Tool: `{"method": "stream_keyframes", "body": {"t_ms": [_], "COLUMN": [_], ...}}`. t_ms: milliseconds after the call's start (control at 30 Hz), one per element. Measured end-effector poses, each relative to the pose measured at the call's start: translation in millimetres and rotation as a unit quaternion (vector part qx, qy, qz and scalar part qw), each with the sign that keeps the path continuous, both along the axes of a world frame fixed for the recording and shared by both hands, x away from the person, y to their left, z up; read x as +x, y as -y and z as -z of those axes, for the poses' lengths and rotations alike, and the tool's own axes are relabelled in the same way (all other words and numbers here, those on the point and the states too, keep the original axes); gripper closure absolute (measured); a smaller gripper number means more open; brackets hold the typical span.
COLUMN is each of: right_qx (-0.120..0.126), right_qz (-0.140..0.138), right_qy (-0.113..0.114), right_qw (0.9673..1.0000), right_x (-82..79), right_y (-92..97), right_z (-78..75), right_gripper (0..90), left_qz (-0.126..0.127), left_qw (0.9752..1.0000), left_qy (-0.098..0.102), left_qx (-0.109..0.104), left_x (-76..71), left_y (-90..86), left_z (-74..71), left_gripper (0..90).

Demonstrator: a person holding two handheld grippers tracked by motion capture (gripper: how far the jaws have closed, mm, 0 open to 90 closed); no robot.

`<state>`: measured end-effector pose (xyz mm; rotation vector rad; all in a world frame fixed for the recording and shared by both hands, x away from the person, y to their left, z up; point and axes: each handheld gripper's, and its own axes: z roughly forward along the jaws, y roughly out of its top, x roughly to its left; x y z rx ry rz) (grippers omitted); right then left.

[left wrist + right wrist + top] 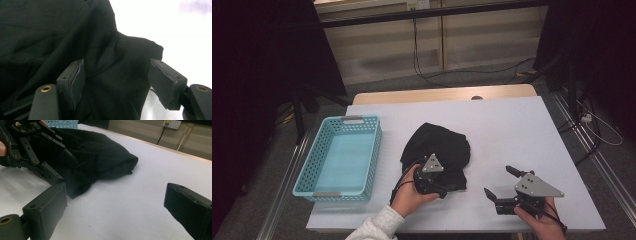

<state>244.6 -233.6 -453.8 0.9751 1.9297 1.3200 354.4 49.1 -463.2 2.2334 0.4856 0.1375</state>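
Observation:
A crumpled black cloth (438,149) lies on the white table top (517,130), just right of the centre. My left gripper (443,186) is at the cloth's near edge, held by a hand in a light sleeve. In the left gripper view its jaws (117,70) stand apart with a fold of the cloth (107,57) between them, and the right pad (166,80) is clear of the fabric. My right gripper (497,180) stands open over bare table to the right of the cloth, and nothing is between its jaws (115,195). The right gripper view also shows the left gripper (63,165) astride the cloth (100,157).
A light blue perforated basket (312,165) with nothing in it sits at the table's left side. Bare white surface stretches behind and to the right of the cloth. Cables lie on the floor beyond the table's far wooden edge (442,94).

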Motion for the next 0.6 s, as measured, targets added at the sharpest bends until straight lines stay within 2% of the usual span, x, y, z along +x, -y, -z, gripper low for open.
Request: {"method": "stream_keyframes", "body": {"t_ms": [200, 333, 533, 600], "right_qx": [0.001, 0.001, 0.005, 0.003], "right_qz": [0.006, 0.009, 0.020, 0.021], "right_qy": [0.000, 0.001, 0.000, 0.000], "right_qw": [1.0000, 1.0000, 0.9998, 0.9998], "right_x": [-3.9, -5.7, -9.0, -9.9], "right_y": [2.2, 4.4, 10.6, 11.3], "right_z": [-0.3, -0.1, 0.0, 0.3], "right_gripper": [3.8, 3.8, 3.8, 3.8], "left_qz": [0.011, 0.005, -0.011, -0.019], "left_qw": [0.9996, 0.9996, 0.9991, 0.9992], "left_qy": [0.016, 0.008, 0.005, -0.004], "left_qx": [0.022, 0.026, 0.040, 0.035], "left_x": [-2.8, -2.1, -3.1, -3.2], "left_y": [6.3, 8.8, 10.3, 10.4], "left_z": [1.0, -0.6, -6.3, -7.6], "left_gripper": [30.3, 34.5, 61.8, 75.8]}}
